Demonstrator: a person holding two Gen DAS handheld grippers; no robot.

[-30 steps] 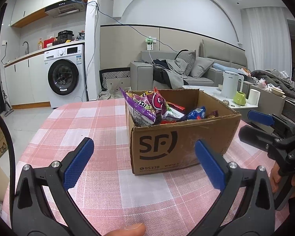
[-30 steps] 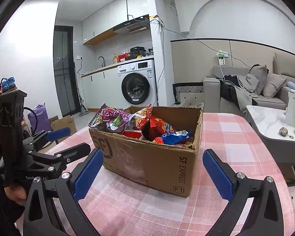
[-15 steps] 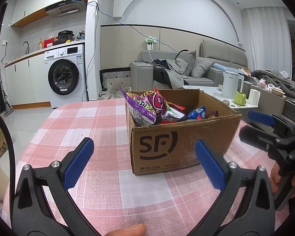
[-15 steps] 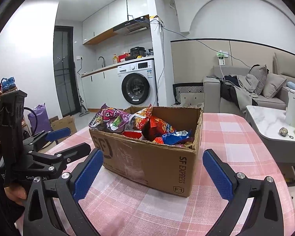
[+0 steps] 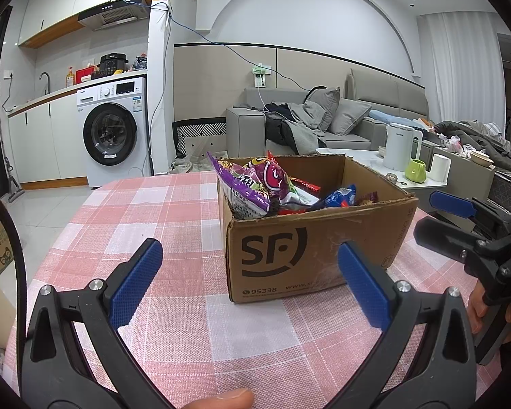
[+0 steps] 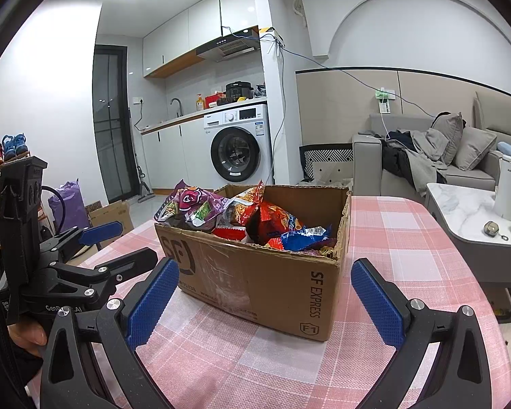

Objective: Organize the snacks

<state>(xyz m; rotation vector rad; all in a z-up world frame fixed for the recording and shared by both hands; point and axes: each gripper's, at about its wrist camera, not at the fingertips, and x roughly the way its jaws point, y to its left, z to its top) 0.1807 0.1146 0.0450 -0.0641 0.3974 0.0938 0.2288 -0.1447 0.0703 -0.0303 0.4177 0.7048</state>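
1. The cardboard box (image 5: 318, 235) of snack packets (image 5: 255, 184) is sitting on the checked table (image 5: 160, 211).
2. The left tongs (image 5: 248, 272) and right tongs (image 6: 262, 293) are both gaping apart, holding nothing.
3. The box is lying straight ahead of both, the right tongs appearing slightly nearer.

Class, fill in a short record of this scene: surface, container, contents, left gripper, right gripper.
surface: table with pink checked cloth
container: open cardboard box, upright on the cloth
contents: snack packets, among them a purple packet and a blue packet
left gripper: open, empty, short of the box
right gripper: open, empty, short of the box
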